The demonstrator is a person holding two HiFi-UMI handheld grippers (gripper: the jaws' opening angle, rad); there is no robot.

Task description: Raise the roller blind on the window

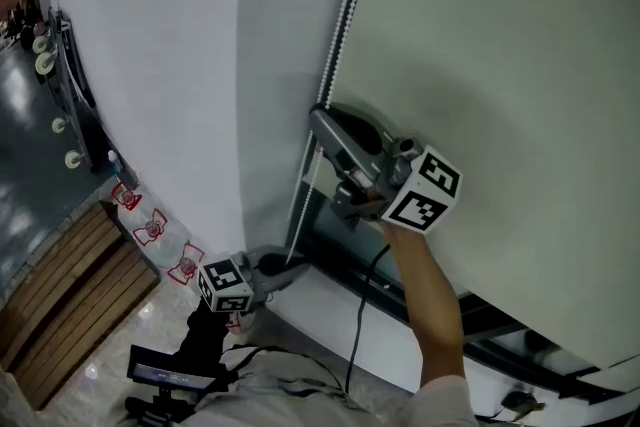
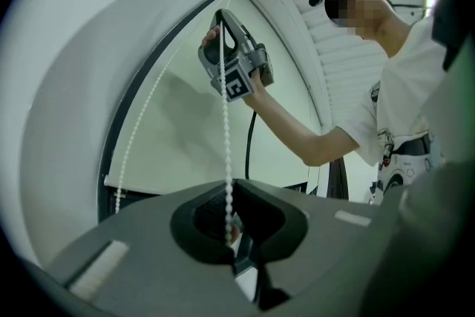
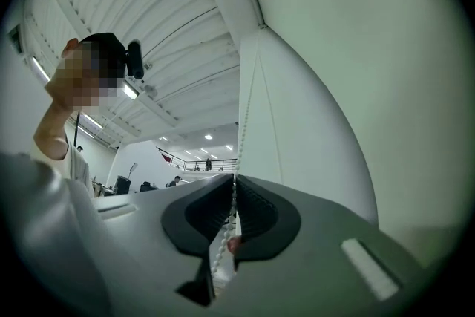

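Two grippers, both yours, are clamped on one strand of the bead chain [image 1: 345,5]. Low at the left, your left gripper [image 1: 283,270] points level with its jaws pressed shut on the chain, near the window's bottom corner. Higher and to the right, your right gripper [image 1: 322,120] is closed on the same strand, which runs straight between the two and on upward. Just right of the chain hangs the roller blind [image 1: 500,65], its bottom edge beside your right gripper.
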